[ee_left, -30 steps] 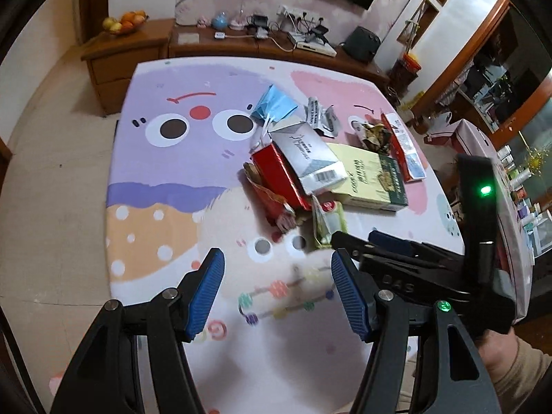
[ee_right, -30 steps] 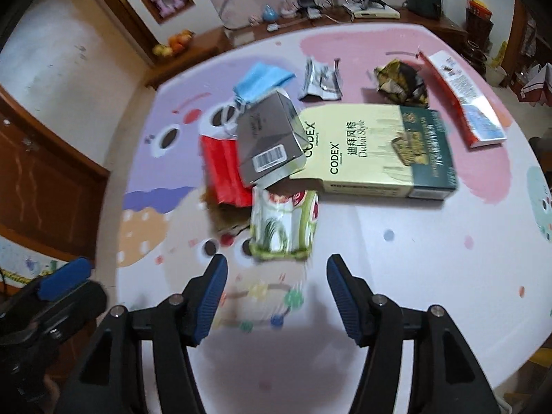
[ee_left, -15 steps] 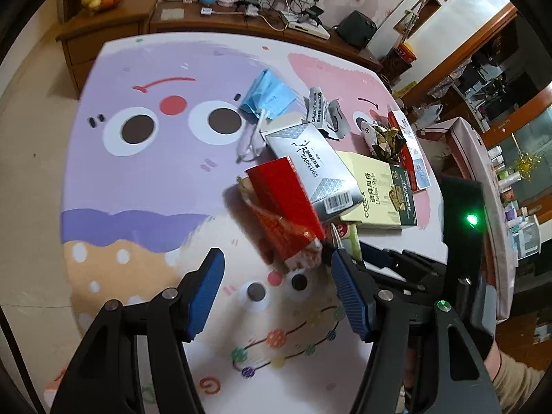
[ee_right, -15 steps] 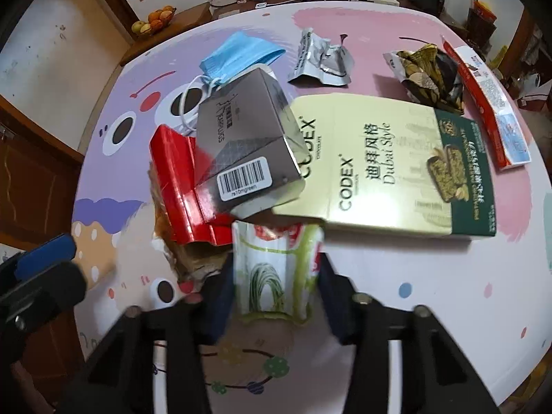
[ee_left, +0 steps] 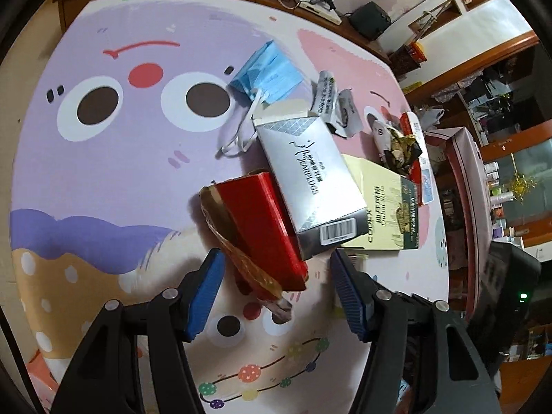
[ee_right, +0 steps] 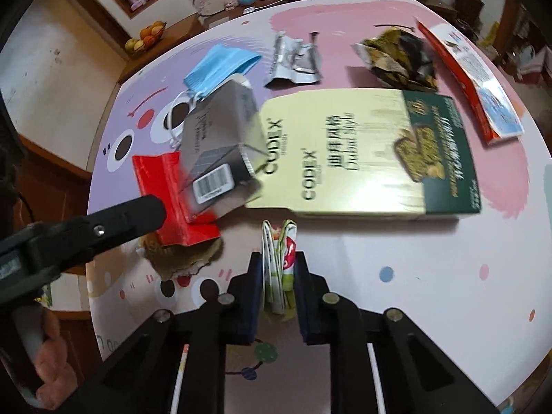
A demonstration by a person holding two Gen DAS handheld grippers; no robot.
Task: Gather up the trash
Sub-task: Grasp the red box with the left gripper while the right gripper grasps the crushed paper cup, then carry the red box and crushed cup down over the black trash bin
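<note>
In the left wrist view, the left claw (ee_left: 272,291) is hanging over the bench (ee_left: 114,158) with its jaws partly apart and closing; the near end of the red box (ee_left: 265,231) and a brown crinkled wrapper (ee_left: 241,258) under it are lying between the blue pads, which are not pressing on either. A silver box (ee_left: 310,176) is leaning across the red box, a blue face mask (ee_left: 267,72) is lying beyond it, and a cream box (ee_left: 383,214) is sitting to the right. In the right wrist view, the right claw (ee_right: 277,284) is closing, its jaws nearly together and squeezing a green and white wrapper (ee_right: 277,258) folded upright between the pads, just in front of the cream box. The left claw's arm is reaching in from the left, touching the red box.
</note>
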